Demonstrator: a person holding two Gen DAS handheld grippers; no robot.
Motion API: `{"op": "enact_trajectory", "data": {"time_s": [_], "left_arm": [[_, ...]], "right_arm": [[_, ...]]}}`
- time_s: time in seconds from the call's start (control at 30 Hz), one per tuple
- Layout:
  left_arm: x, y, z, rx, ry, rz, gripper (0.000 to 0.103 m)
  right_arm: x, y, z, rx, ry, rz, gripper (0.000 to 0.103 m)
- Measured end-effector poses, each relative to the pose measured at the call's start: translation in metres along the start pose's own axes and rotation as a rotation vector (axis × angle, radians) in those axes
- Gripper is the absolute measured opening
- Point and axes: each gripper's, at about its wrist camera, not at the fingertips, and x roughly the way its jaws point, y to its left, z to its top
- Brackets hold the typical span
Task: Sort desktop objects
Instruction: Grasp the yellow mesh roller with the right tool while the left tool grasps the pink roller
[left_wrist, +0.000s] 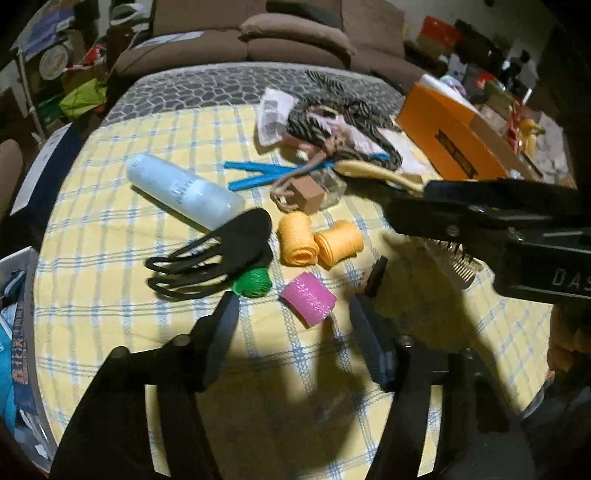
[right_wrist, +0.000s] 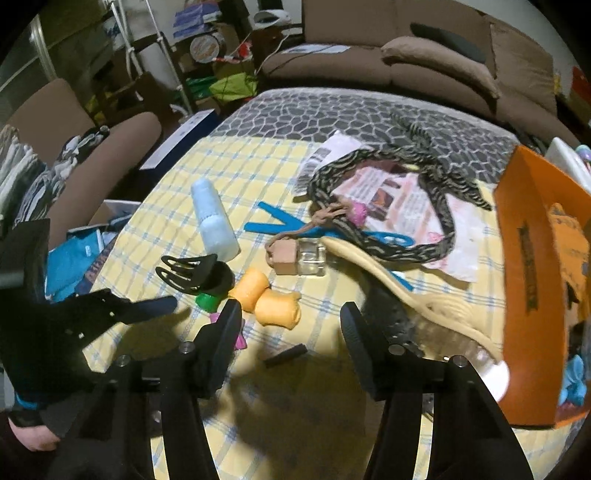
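Pink roller (right_wrist: 239, 338) mostly behind claw, seemingly.

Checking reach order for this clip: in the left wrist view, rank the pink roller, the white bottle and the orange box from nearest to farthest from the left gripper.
1. pink roller, just ahead of the left gripper, between its fingertips.
2. white bottle, farther back, to the left.
3. orange box, farthest, at the far right edge of the table.

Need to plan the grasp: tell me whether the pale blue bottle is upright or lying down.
Lying down. The pale blue bottle rests on its side on the checked tablecloth, beside the black hair claw.
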Motion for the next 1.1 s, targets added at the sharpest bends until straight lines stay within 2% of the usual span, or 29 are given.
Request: {"op": "enact_trajectory", "data": {"time_s": [0.33, 0.53, 0.77, 0.83, 0.87, 0.9, 1.1], "left_arm": [[0.023, -0.004, -0.002, -0.007, 0.025, -0.014, 0.047], [0.028, 0.0, 0.001, -0.039, 0.009, -0.023, 0.035], [0.029, -0.001, 0.001, -0.031, 0.002, -0.012, 0.033], [0.029, -0.001, 0.001, -0.036, 0.004, -0.015, 0.033], [0.029, -0.001, 0.001, -0.039, 0.004, -0.017, 0.033], [0.028, 0.0, 0.001, -0.043, 0.003, -0.019, 0.033], [0.021, 0.005, 0.0, -0.072, -0.006, -0.035, 0.033]], "right_arm": [[0.034, 0.005, -0.002, -0.031, 0.055, 0.007, 0.055], [0.048, 0.008, -0.004, -0.056, 0.074, -0.01, 0.055], [0.063, 0.008, -0.008, -0.06, 0.101, -0.017, 0.054], [0.065, 0.007, -0.008, -0.061, 0.101, -0.015, 0.049], [0.066, 0.006, -0.008, -0.056, 0.103, 0.0, 0.041], [0.067, 0.006, -0.008, -0.05, 0.107, 0.014, 0.037], [0.057, 0.005, -0.006, -0.043, 0.08, 0.03, 0.037]]}}
